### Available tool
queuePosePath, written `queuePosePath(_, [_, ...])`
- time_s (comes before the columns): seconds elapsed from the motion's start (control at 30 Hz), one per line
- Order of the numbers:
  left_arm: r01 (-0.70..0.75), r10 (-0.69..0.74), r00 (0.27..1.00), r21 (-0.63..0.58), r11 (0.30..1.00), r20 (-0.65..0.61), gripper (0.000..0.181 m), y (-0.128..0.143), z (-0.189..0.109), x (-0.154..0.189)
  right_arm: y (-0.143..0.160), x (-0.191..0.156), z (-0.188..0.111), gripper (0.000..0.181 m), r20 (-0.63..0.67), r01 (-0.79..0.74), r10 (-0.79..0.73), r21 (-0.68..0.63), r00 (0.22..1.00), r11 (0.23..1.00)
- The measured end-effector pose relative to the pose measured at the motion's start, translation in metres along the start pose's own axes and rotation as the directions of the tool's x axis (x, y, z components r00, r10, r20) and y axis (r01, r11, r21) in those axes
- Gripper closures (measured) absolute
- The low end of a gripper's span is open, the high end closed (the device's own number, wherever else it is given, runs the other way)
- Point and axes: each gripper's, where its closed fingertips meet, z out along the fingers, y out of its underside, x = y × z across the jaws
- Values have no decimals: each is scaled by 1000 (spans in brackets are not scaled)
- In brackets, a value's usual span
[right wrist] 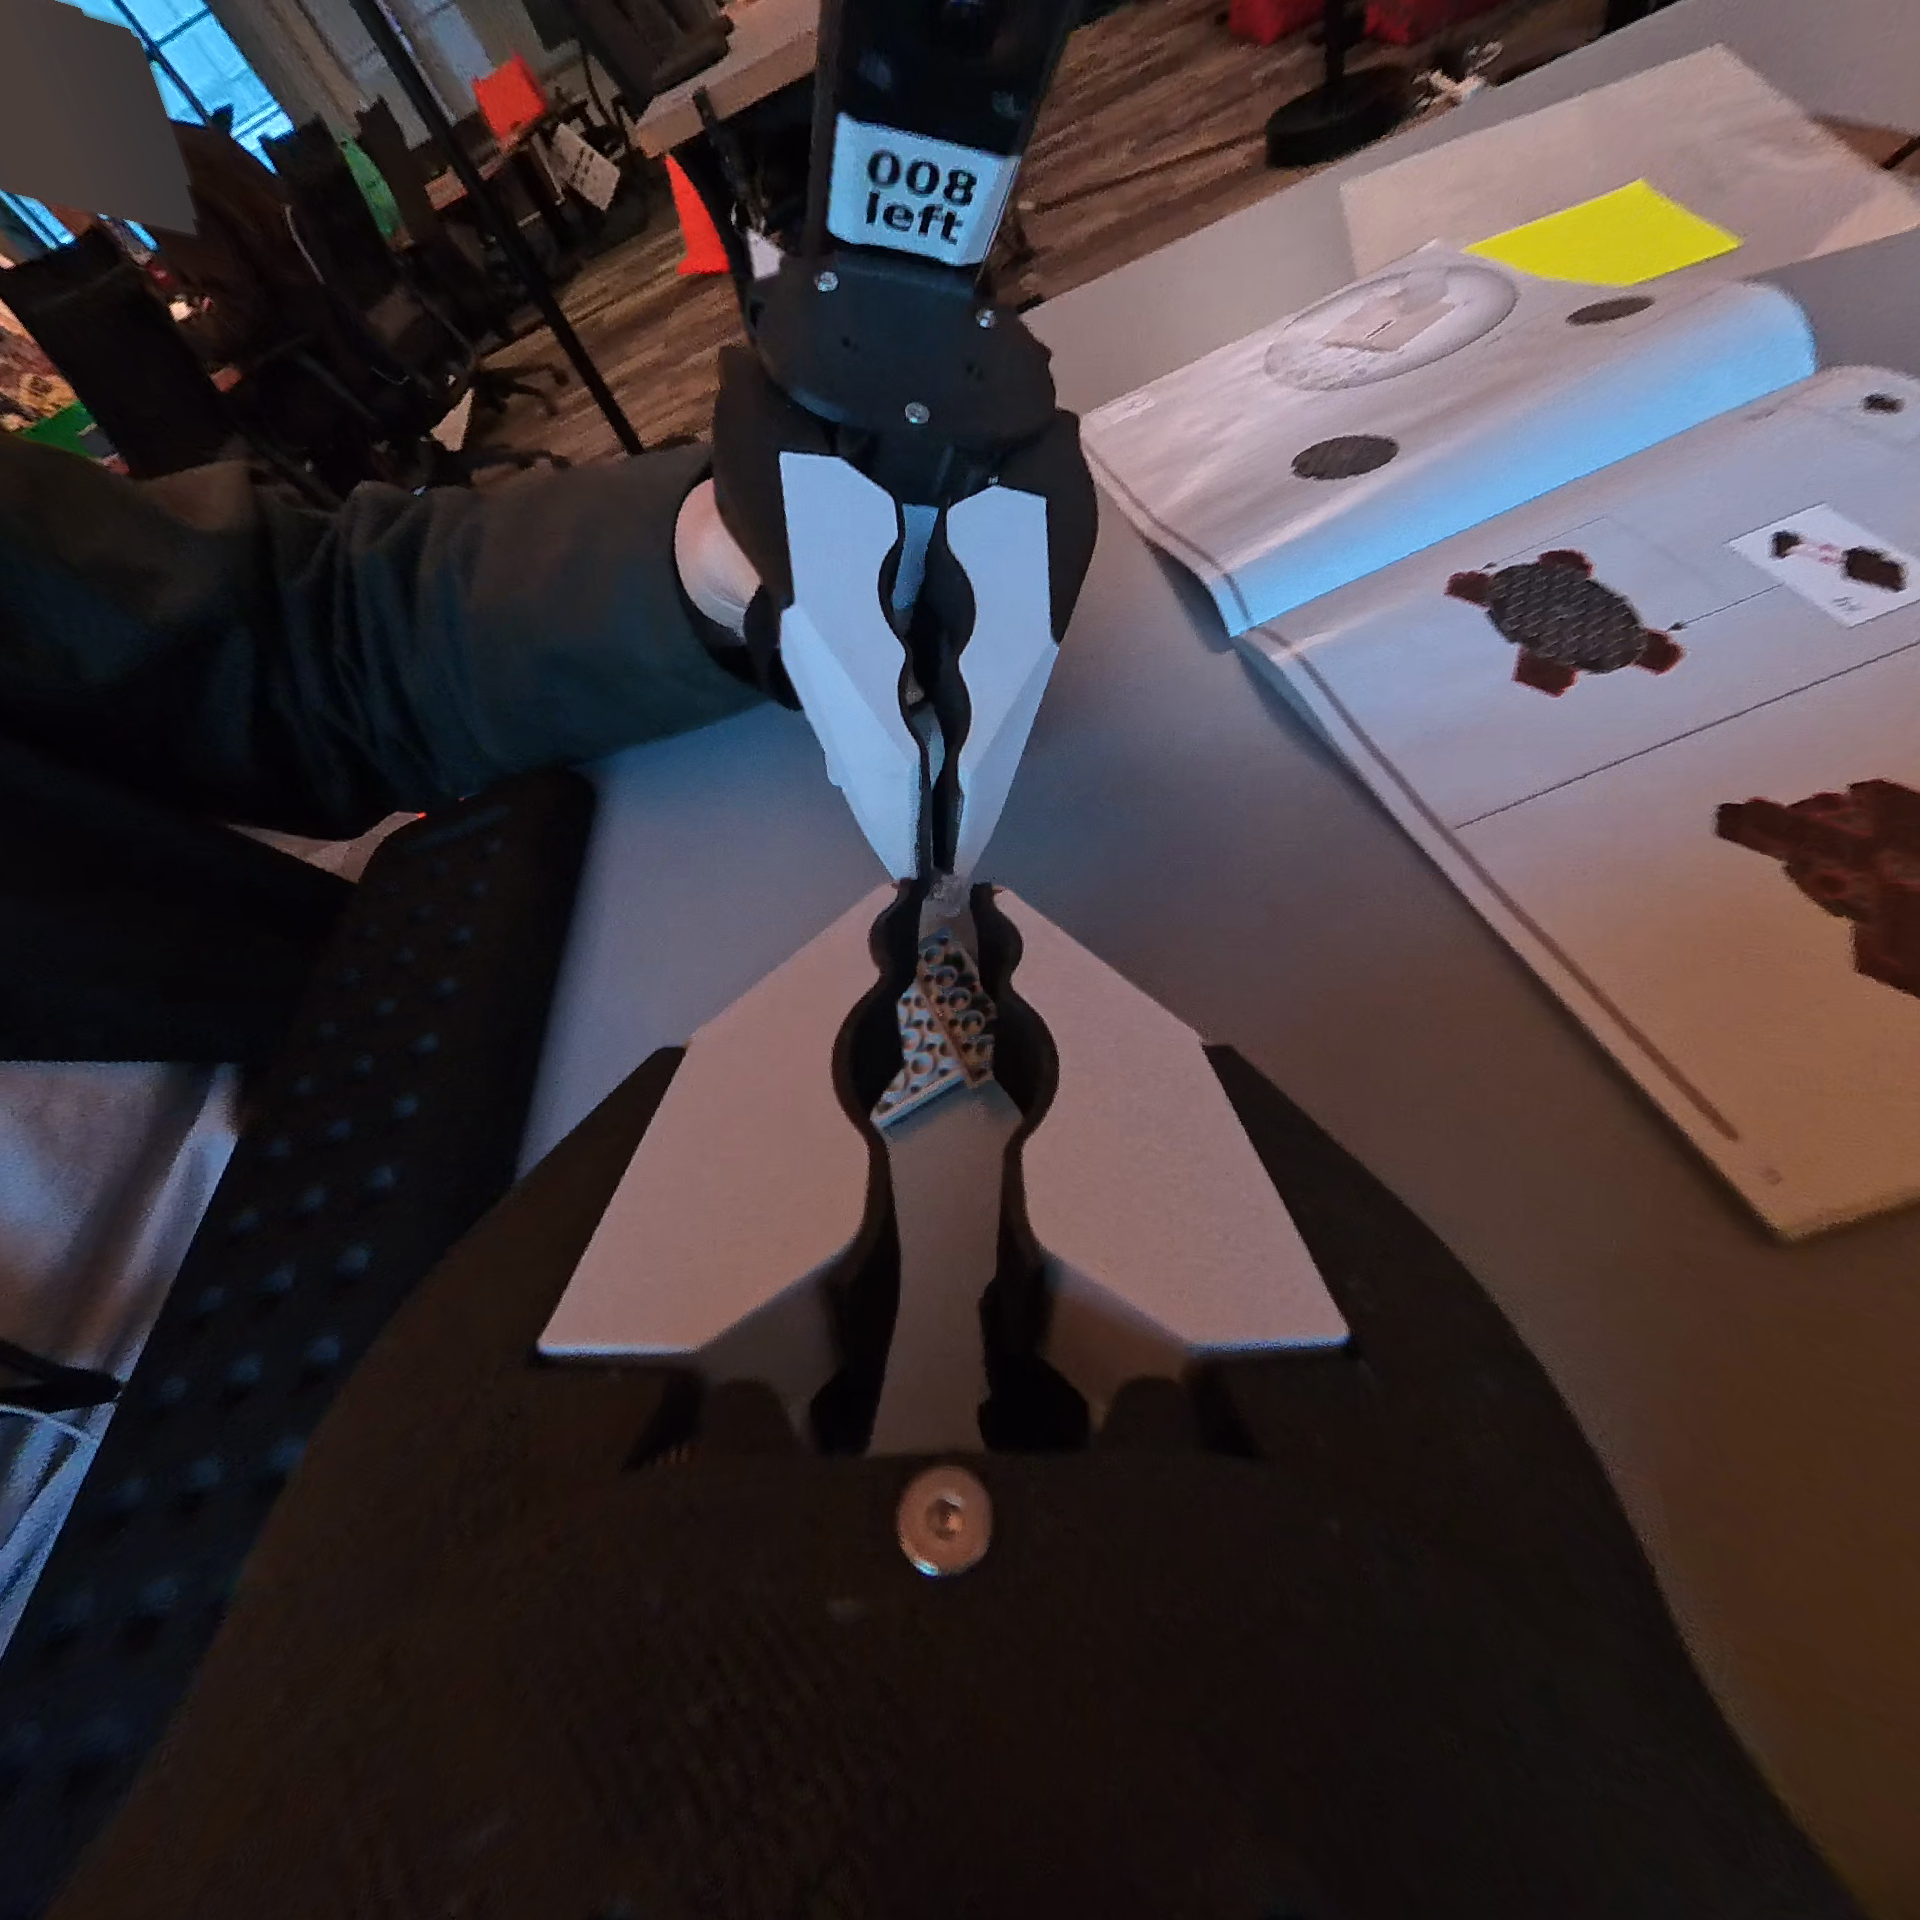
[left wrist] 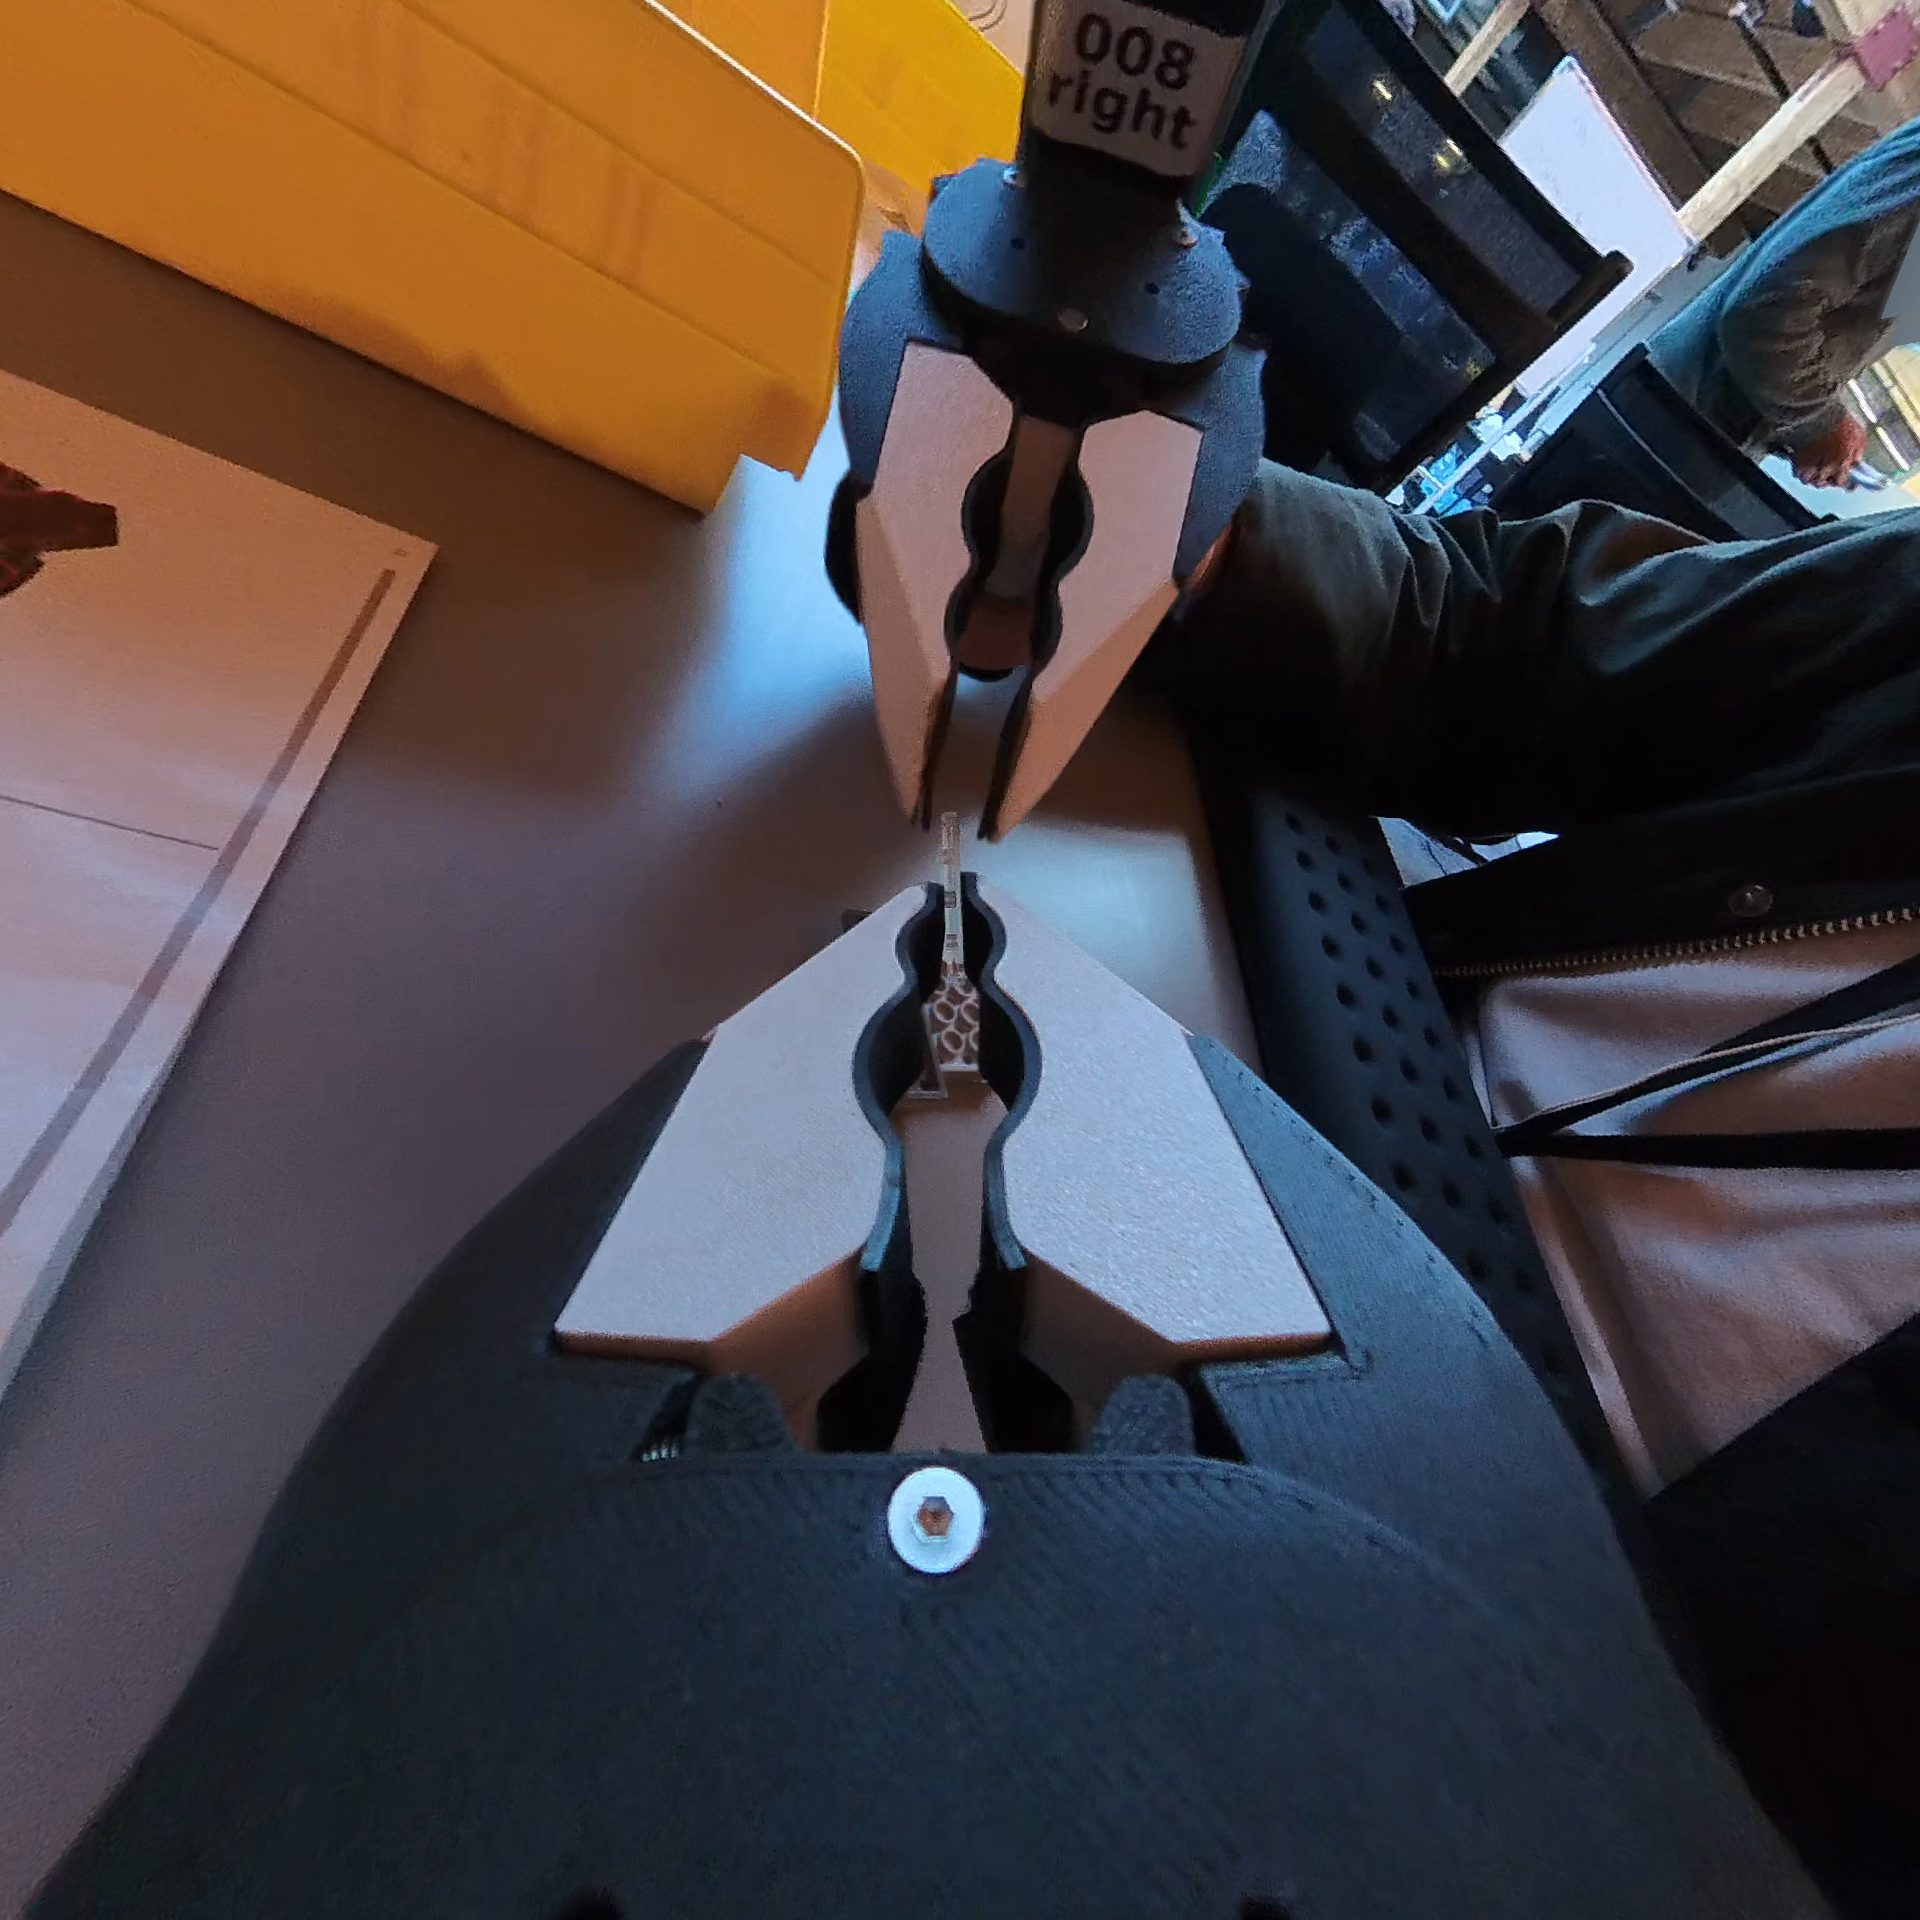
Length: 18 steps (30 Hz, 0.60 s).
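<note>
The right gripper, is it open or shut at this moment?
Open. The left wrist view shows the right gripper with a clear gap between its fingertips, around the tip of a small clear piece held by the left gripper.

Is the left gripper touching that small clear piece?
Touching: in the left wrist view the left gripper pinches the clear piece between its tips.

Left gripper (left wrist: 948, 894) and right gripper (right wrist: 940, 902) meet tip to tip above table, fingers pointing at each other. Left's jaws pinched nearly together; right's slightly parted. Dark-sleeved arms behind each.
</note>
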Motion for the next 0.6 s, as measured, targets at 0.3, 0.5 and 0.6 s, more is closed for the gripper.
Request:
queuePosePath(0.3, [31,-15,996,178,984,-91,172,-30,-23,10,-21,-10,-10,179,67,-35,28,106,997,994])
queuePosePath(0.5, [25,-9,997,192,981,-83,169,-29,-34,2,-53,-34,-36,179,-354,787,-735,1,578,618])
queuePosePath(0.6, [-17,29,996,130,991,-89,160,-20,-28,8,-68,-46,-48,180,-524,940,-851,-286,9,187])
